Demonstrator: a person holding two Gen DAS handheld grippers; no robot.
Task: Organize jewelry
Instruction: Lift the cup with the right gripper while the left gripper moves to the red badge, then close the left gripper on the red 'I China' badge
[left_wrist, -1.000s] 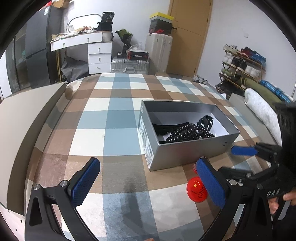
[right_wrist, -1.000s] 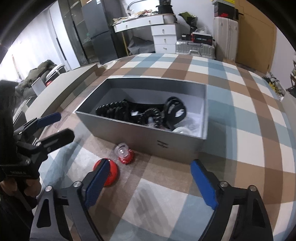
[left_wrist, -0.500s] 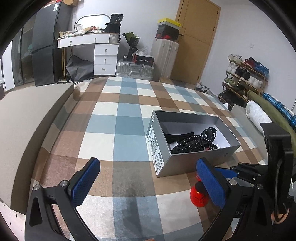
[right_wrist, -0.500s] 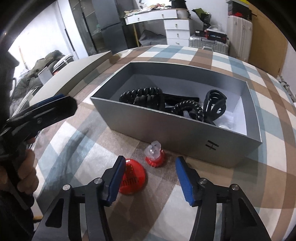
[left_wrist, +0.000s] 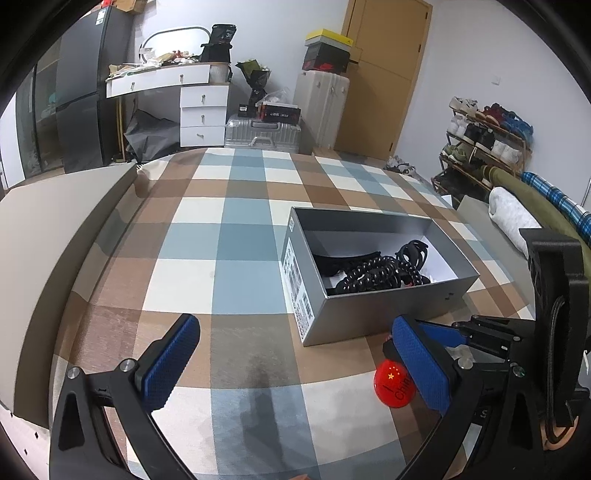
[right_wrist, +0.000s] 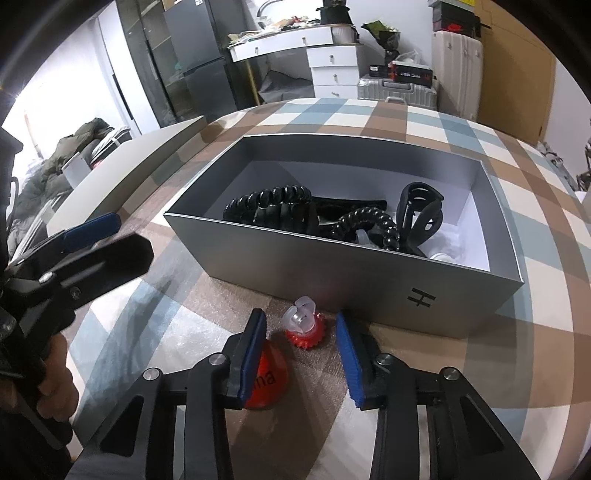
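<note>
A grey open box (right_wrist: 369, 275) sits on the checked cloth and holds black coiled hair ties (right_wrist: 273, 208) and a black hair claw (right_wrist: 421, 210). In front of it lies a small red and clear trinket (right_wrist: 303, 325). My right gripper (right_wrist: 301, 356) is open, its pads on either side of the trinket and not touching it. A red round badge (right_wrist: 267, 380) lies partly behind the left pad. In the left wrist view the box (left_wrist: 369, 314) and the badge (left_wrist: 393, 384) show. My left gripper (left_wrist: 295, 365) is open and empty above the cloth.
A beige raised ledge (left_wrist: 48, 240) runs along the left side. Drawers, suitcases (left_wrist: 262, 131) and a shoe rack (left_wrist: 480, 147) stand at the far walls. A rolled white and green bundle (left_wrist: 517, 214) lies to the right of the box.
My right gripper has moved forward and down to the trinket and its jaws have narrowed around it. My left gripper has drawn back from the box.
</note>
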